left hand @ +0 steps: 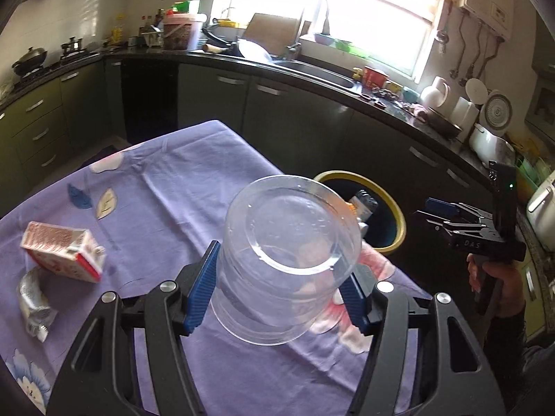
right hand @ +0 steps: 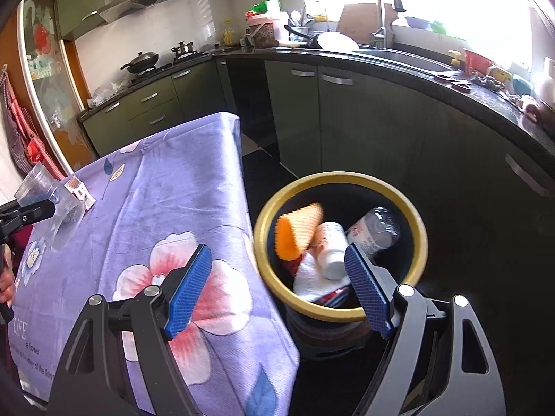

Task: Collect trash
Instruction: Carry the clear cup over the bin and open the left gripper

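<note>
The left gripper (left hand: 277, 291) clamps a clear plastic cup (left hand: 288, 260) between its blue pads, holding it tilted above the near part of the purple flowered tablecloth (left hand: 166, 187), with the yellow-rimmed bin (left hand: 399, 215) just past the table's right edge. The right gripper (right hand: 277, 291) hangs with its fingers spread wide and nothing between them, over the near rim of the bin (right hand: 421, 232), which already holds a plastic bottle (right hand: 374, 230), a white pill bottle (right hand: 331, 248), an orange sponge (right hand: 295, 234) and crumpled paper (right hand: 312, 277). On the left side of the table lie a red-and-white carton (left hand: 62, 249) and, nearer, a crushed foil wrapper (left hand: 34, 298).
</note>
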Tool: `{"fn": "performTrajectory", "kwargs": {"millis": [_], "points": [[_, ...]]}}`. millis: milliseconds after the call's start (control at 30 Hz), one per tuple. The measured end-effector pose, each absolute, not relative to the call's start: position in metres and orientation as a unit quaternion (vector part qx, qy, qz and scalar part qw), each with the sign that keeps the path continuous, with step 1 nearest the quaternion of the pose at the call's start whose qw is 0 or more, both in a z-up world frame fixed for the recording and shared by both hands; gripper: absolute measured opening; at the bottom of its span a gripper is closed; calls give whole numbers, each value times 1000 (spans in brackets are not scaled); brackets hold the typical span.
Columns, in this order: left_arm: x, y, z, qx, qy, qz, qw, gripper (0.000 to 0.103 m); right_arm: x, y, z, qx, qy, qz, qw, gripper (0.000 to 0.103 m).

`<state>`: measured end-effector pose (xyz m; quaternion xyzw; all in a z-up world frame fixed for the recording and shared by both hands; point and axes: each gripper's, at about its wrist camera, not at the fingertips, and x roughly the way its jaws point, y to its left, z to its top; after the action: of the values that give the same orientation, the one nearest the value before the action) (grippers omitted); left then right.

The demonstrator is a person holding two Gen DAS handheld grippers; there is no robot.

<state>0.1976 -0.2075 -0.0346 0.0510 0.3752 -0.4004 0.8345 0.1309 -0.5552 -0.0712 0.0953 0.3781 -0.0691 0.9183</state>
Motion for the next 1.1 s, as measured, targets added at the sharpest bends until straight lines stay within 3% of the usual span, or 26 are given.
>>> {"fn": "performTrajectory", "kwargs": {"millis": [400, 500, 600, 800, 1100], "points": [[204, -419, -59, 96, 387, -509, 763, 63, 65, -642, -84, 160, 367, -143, 905, 78], [206, -455, -70, 103, 386, -512, 760, 66, 60, -650, -87, 166, 370, -148, 902, 78], [210, -472, -77, 107, 380, -499, 771, 76, 60, -650, -89, 166, 374, -149, 900, 78], [206, -427, -61, 80, 372, -481, 790, 80, 67, -642, -91, 163, 375, -134, 903, 78], [167, -273, -19, 29, 312, -424, 850, 91, 108, -595, -84, 128, 389, -66, 910, 78]]}}
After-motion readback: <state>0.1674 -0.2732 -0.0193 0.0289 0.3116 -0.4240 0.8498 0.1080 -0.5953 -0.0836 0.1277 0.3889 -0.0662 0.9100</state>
